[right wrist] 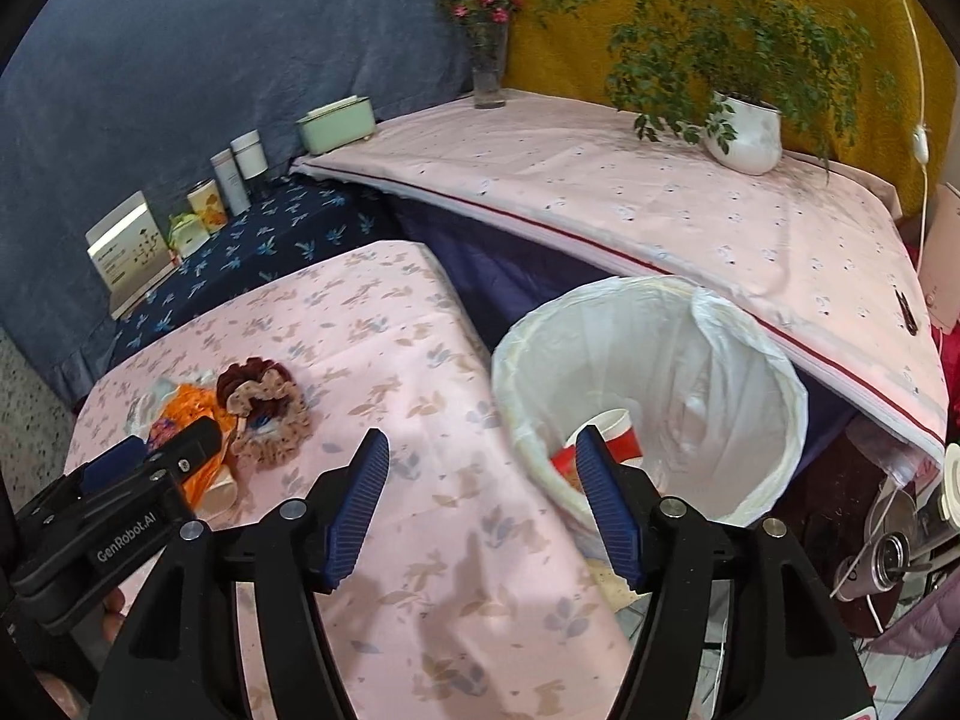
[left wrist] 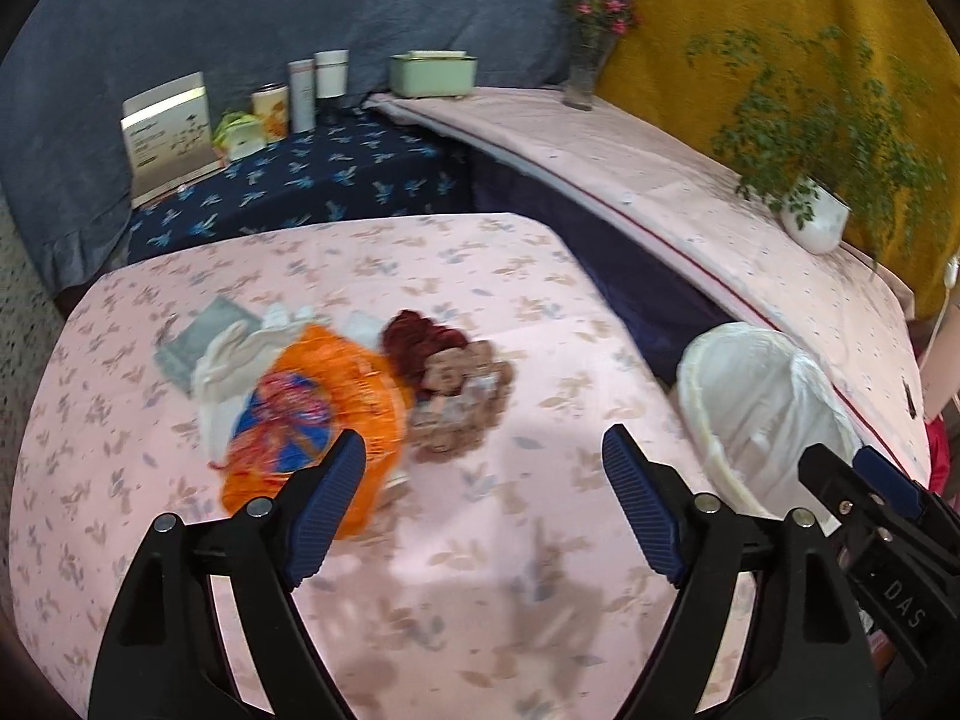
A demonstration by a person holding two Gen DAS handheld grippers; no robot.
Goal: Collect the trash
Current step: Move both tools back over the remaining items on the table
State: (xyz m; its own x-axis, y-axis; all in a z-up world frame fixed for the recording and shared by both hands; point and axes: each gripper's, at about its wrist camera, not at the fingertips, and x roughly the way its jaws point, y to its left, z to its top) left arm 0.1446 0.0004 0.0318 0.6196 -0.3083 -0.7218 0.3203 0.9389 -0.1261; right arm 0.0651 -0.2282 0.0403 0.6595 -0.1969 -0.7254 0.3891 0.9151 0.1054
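An orange snack wrapper [left wrist: 312, 414] lies on the pink floral table [left wrist: 480, 540] with white crumpled paper [left wrist: 228, 360] behind it and two scrunchies [left wrist: 456, 378] to its right. My left gripper [left wrist: 483, 480] is open and empty, just in front of the wrapper. The white-lined trash bin [right wrist: 648, 396] stands at the table's right edge and holds a red and white paper cup [right wrist: 606, 438]. My right gripper [right wrist: 480, 492] is open and empty, near the bin's rim. A paper cup [right wrist: 219, 495] lies beside the wrapper [right wrist: 198, 414] in the right wrist view.
A grey card [left wrist: 198, 336] lies behind the paper. A dark blue table [left wrist: 300, 180] at the back carries boxes and tins. A long pink-covered shelf [right wrist: 660, 210] on the right carries a potted plant [right wrist: 744, 126], a flower vase [right wrist: 489, 60] and a green box [right wrist: 336, 123].
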